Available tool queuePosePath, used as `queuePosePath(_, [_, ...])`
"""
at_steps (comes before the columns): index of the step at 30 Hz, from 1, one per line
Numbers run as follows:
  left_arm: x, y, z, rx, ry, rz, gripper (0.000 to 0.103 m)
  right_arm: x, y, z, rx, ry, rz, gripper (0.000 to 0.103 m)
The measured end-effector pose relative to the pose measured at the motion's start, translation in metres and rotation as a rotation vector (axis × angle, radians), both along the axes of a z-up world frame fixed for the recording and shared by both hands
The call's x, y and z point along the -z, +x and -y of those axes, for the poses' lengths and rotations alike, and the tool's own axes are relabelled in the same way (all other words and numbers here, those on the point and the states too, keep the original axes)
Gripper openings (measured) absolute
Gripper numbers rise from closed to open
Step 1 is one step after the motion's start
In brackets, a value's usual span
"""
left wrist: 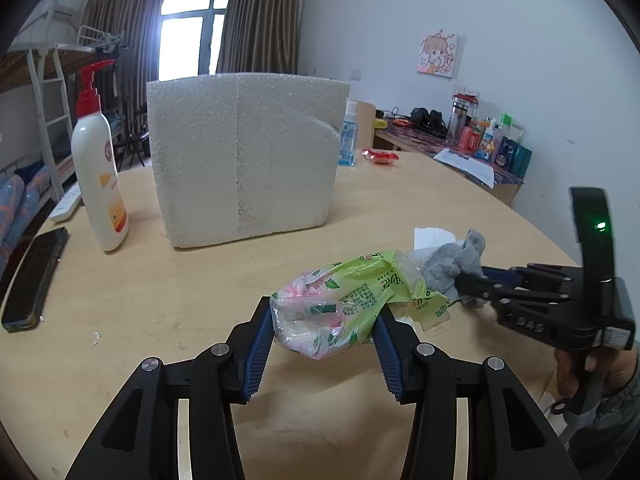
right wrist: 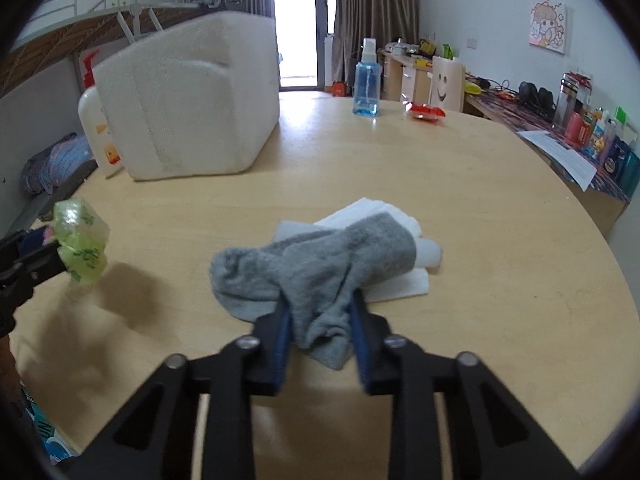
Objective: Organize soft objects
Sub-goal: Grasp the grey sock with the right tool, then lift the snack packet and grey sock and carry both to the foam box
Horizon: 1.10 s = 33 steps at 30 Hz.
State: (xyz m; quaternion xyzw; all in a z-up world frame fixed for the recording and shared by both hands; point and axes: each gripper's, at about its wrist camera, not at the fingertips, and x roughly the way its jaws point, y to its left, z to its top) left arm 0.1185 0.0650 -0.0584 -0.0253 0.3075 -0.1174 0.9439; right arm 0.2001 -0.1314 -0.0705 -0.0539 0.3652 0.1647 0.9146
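The grey sock [right wrist: 316, 268] lies crumpled on the desk [right wrist: 460, 184], partly on top of white tissues [right wrist: 384, 216]. The right hand-held gripper [right wrist: 322, 320] is clenched on the near end of the sock, with a fold of cloth between its blue pads. The sock seems light and limp, so the free part would probably hang and drag; a bunched fold is a good place to take it. The left hand-held gripper [left wrist: 322, 334] is grasping a green tissue pack [left wrist: 344, 300], soft and crinkly, with a film that may be slippery. The left wrist view shows the pack's printed film and the person's hand [left wrist: 592, 364]. The right wrist view shows how the sock lies on the tissues. A white foam box [left wrist: 244, 160] stands further away.
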Motion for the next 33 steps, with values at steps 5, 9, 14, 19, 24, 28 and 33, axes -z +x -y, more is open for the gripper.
queuePosePath(5, [-0.007, -0.008, 0.001, -0.004, 0.002, 0.02, 0.049, -0.018, -0.013, 0.007, -0.024, 0.062, 0.043, 0.027])
queuePosePath(9, [-0.014, -0.017, 0.003, -0.003, 0.004, 0.043, 0.049, -0.032, -0.023, 0.014, -0.029, 0.086, 0.082, 0.027])
queuePosePath(14, [-0.027, -0.028, 0.003, -0.01, 0.005, 0.08, 0.049, -0.048, -0.035, 0.021, -0.024, 0.109, 0.129, 0.027])
queuePosePath(19, [-0.041, -0.042, 0.003, -0.022, 0.013, 0.124, 0.049, -0.062, -0.048, 0.024, -0.03, 0.129, 0.18, 0.027])
queuePosePath(24, [-0.054, -0.056, 0.005, -0.029, 0.029, 0.165, 0.049, -0.076, -0.064, 0.025, -0.047, 0.151, 0.229, 0.027])
queuePosePath(28, [-0.059, -0.065, 0.002, -0.042, 0.035, 0.179, 0.049, -0.083, -0.077, 0.025, -0.056, 0.15, 0.266, 0.027])
queuePosePath(33, [-0.071, -0.081, 0.003, -0.06, 0.045, 0.22, 0.049, -0.09, -0.091, 0.025, -0.077, 0.168, 0.299, 0.027])
